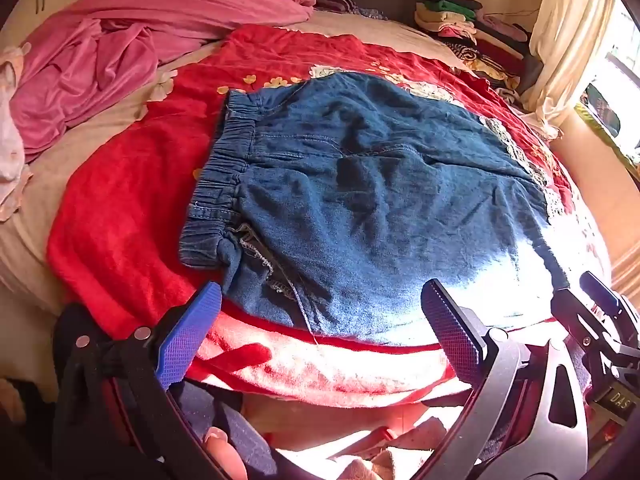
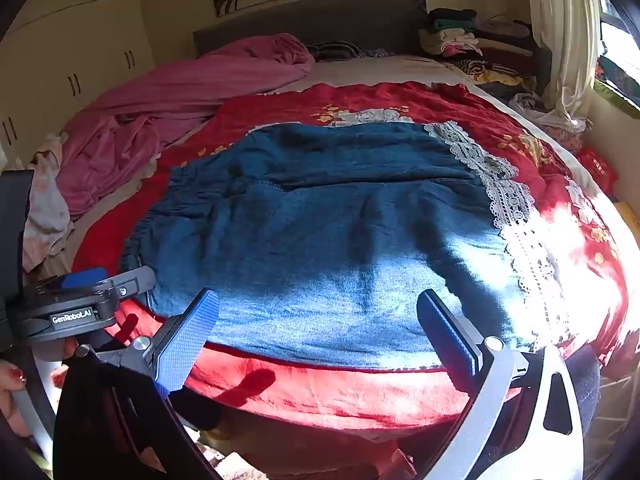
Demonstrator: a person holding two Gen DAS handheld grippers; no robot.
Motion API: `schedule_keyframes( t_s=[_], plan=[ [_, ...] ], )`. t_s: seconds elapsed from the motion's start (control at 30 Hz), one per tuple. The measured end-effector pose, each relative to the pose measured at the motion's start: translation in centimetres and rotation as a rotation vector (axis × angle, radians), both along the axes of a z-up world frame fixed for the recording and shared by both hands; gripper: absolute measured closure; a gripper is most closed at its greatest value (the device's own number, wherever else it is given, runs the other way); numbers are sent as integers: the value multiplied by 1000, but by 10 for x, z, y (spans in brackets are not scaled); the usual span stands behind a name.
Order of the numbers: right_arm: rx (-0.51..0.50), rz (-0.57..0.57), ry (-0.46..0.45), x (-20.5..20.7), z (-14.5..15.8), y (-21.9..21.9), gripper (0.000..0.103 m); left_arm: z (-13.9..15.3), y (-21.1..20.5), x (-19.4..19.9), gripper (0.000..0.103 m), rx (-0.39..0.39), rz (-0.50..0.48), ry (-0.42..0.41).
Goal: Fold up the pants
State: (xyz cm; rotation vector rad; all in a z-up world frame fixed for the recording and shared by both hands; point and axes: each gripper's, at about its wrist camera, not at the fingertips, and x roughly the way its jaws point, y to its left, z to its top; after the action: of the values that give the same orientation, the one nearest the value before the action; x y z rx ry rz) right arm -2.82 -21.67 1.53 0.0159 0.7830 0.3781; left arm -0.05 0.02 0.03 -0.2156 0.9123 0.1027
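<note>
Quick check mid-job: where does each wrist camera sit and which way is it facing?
Left wrist: on the open left gripper, angled down at the pants' waistband end; right gripper at frame right.
Right wrist: on the open right gripper, angled down at the lace hem; a hand lower left.
Shared: pants, red blanket, pink bedding.

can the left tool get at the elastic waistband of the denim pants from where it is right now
Probably yes. The left tool is open, and the waistband lies uncovered on the red blanket, with nothing between them.
</note>
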Motion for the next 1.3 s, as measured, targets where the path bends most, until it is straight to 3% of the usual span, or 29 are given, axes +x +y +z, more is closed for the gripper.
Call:
schedule_keyframes(
  t_s=[1.3],
  plan=[
    [-37, -6, -39, -5, 7, 6, 4, 4, -6, -1, 9, 30, -14, -2]
  ],
)
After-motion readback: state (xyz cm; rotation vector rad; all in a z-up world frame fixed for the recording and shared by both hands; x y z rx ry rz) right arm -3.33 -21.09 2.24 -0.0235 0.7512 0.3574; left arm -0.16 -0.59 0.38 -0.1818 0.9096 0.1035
